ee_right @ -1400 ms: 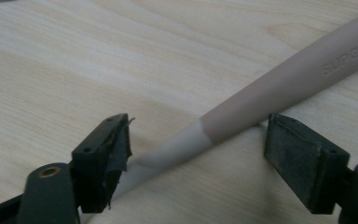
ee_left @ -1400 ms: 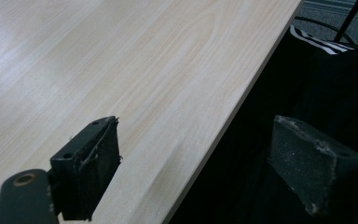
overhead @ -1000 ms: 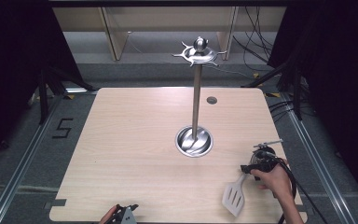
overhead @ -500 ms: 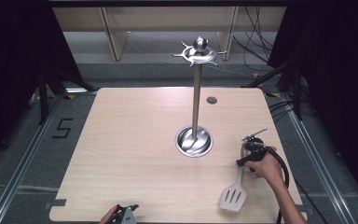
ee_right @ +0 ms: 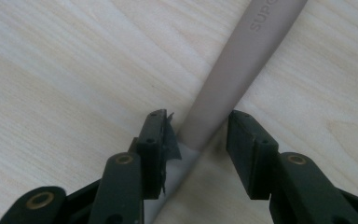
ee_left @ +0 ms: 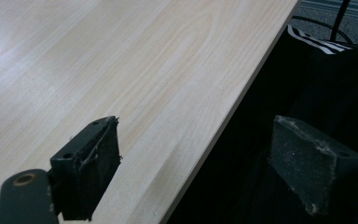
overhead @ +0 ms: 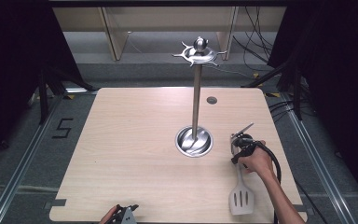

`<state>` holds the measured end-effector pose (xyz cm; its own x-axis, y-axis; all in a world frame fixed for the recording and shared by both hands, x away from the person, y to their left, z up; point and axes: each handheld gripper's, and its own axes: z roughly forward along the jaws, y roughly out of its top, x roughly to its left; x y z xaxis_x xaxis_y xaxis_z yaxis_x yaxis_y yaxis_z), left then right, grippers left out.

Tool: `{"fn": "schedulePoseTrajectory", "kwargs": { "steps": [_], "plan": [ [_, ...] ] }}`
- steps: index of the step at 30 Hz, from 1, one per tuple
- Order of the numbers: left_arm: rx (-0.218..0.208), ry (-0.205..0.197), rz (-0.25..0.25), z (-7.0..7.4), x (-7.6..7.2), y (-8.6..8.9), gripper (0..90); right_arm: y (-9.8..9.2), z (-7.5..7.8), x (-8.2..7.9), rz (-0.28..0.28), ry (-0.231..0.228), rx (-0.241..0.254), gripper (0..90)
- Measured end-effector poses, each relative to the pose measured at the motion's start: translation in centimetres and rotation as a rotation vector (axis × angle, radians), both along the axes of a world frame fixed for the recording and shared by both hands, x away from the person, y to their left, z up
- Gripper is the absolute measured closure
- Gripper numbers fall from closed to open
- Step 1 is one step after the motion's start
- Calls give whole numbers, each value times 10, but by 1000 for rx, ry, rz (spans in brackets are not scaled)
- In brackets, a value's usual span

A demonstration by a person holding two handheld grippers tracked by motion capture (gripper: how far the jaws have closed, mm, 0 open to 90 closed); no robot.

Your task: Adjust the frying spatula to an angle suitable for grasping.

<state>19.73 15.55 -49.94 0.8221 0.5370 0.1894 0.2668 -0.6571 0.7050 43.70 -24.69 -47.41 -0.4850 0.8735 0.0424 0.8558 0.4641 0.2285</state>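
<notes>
Wood table (overhead: 135,154), tall metal stand (overhead: 196,102) in middle; spatula (overhead: 240,192) flat near right front edge; right gripper (ee_right: 196,135) jaws around handle – gap showing, not yet squeezed; left gripper (ee_left: 193,163) wide open, holding nothing; spatula looks light, stiff, smooth – grab handle mid-way.

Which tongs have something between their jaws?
The right tongs: their jaws straddle the spatula handle. The left tongs gape over the table edge.

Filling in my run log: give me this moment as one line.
right gripper: jaws astride spatula handle, not closed | left gripper: open, at near table edge | stand: upright, nothing hung
</notes>
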Motion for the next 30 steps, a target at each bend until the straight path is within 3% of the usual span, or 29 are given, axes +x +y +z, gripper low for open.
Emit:
{"fn": "schedulePoseTrajectory", "kwargs": {
  "steps": [5, 8, 13, 14, 16, 17, 20, 21, 22, 25, 26, 27, 29, 30],
  "plan": [
    [13, 0, -3, 0, 1, 0, 154, 1, -2, 4, 60, -32, 6, 661],
    [5, -7, 5, 1, 0, 1, 154, 8, -1, 5, 102, -48, -28, 712],
    [0, 4, -2, 0, 0, 0, 155, 9, 0, 4, 82, -25, -43, 713],
    [0, 5, -2, 0, 0, 0, 155, 9, 1, 3, 68, 1, -35, 713],
    [14, 1, -4, 0, 1, 1, 154, 8, 1, 1, 102, 10, -44, 714],
    [14, 1, -4, 0, 1, 1, 154, 9, 1, 0, 89, 19, -44, 714],
    [1, 3, 0, 0, 0, 0, 155, 8, 1, 1, 110, -7, -49, 715],
    [3, 2, -1, 0, 0, 0, 155, 9, 1, 0, 91, 11, -46, 715],
    [2, 5, -2, 0, 0, 0, 154, 7, 0, 2, 119, -8, -50, 716],
    [13, 2, -4, 0, 0, 0, 154, 7, 0, 2, 127, -11, -49, 718],
    [12, 1, -3, 0, 0, 1, 154, 8, 1, 1, 107, 7, -42, 720],
    [-12, 7, -3, 0, 0, 0, 154, 7, 1, 1, 108, 8, -41, 720],
    [-1, 6, -1, 0, 0, 0, 154, 6, 1, 1, 120, -2, -44, 720],
    [1, -2, 4, 1, 0, 1, 154, 2, 0, 1, 144, -29, -15, 724]
  ]
}}
